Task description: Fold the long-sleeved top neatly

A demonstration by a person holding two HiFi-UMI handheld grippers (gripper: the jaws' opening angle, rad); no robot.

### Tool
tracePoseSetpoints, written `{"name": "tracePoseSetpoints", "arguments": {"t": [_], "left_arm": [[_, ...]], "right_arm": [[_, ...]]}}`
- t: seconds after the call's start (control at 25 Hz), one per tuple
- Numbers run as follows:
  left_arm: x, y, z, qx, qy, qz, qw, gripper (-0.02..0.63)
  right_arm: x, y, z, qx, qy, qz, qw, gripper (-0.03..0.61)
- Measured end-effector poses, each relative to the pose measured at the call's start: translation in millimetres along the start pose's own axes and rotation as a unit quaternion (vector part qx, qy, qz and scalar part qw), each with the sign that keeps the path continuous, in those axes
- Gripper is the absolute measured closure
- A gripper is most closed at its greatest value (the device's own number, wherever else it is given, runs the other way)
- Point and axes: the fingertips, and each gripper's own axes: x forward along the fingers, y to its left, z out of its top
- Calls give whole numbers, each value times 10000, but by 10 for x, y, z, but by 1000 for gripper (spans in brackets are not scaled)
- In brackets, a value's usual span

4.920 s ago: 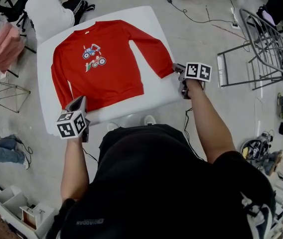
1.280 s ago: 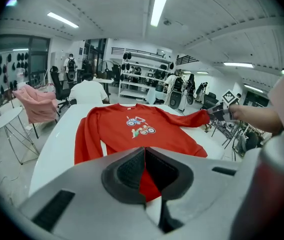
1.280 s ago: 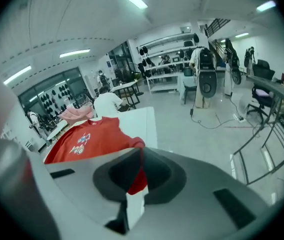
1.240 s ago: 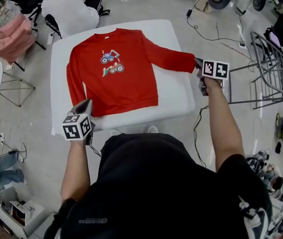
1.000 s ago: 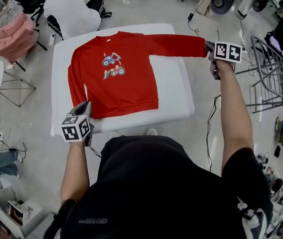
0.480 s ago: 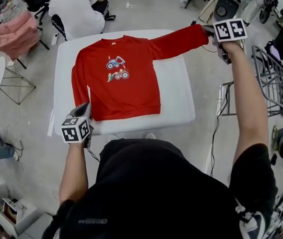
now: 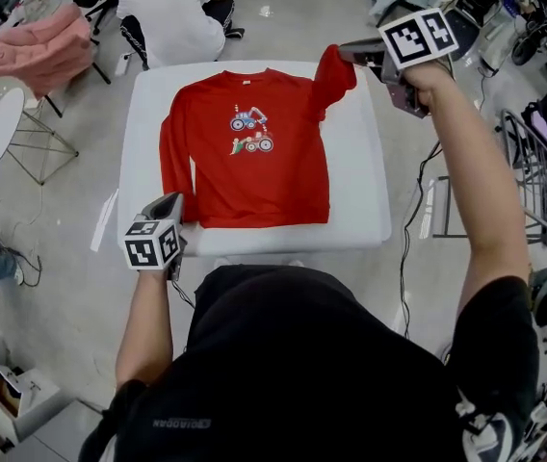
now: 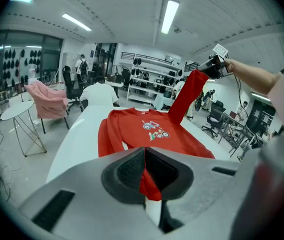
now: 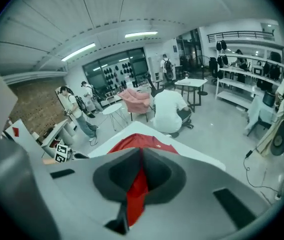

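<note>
Since the collar sits at the far edge and the hem at the near edge, the red long-sleeved top [image 7: 254, 152] has its long axis running near to far on the white table [image 7: 362, 195]. Body flat, chest print [image 7: 251, 131] facing up. Left sleeve [image 7: 171, 157] lies straight alongside the body's left edge, cuff toward the near side. Right sleeve [image 7: 331, 77] is off the table, rising from the shoulder to the far right, where its cuff end hangs from the right gripper [image 7: 348, 54].

Right gripper: jaws clenched on the red cuff fabric; a strip of red shows between the pads in the right gripper view [image 9: 141, 181]. Right arm stretched well forward and nearly straight, held above the table's far right corner, marker cube [image 7: 418, 37] turned upward.

Left gripper [image 7: 170, 203]: jaws pinched on red cloth at the top's near left corner; fabric fills the slit in the left gripper view [image 8: 144, 176]. Cannot tell whether it has the left cuff, the hem corner, or both. Left arm bent, close in to the body, gripper angled forward and down at the table's near left edge.

Person in a white shirt [image 7: 172, 8] sits just beyond the table's far side.
</note>
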Motion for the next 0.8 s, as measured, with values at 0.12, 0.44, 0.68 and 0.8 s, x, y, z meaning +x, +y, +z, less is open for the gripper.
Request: {"name": "tracePoseSetpoints", "arguments": {"t": [0.12, 0.44, 0.68, 0.8], "left_arm": [[-68, 135, -12, -56, -46, 64, 10000, 606], [-303, 637, -183, -161, 142, 410, 9989, 606], [-509, 951, -298, -392, 190, 708, 9965, 606], [-644, 1097, -355, -528, 164, 846, 9949, 606]], "right_arm": [[408, 212, 183, -13, -100, 145, 9998, 560], [1634, 644, 216, -481, 533, 174, 9973, 560], [2521, 727, 8, -424, 1125, 199, 9925, 560], [2955, 805, -146, -288, 1402, 251, 9894, 560]]}}
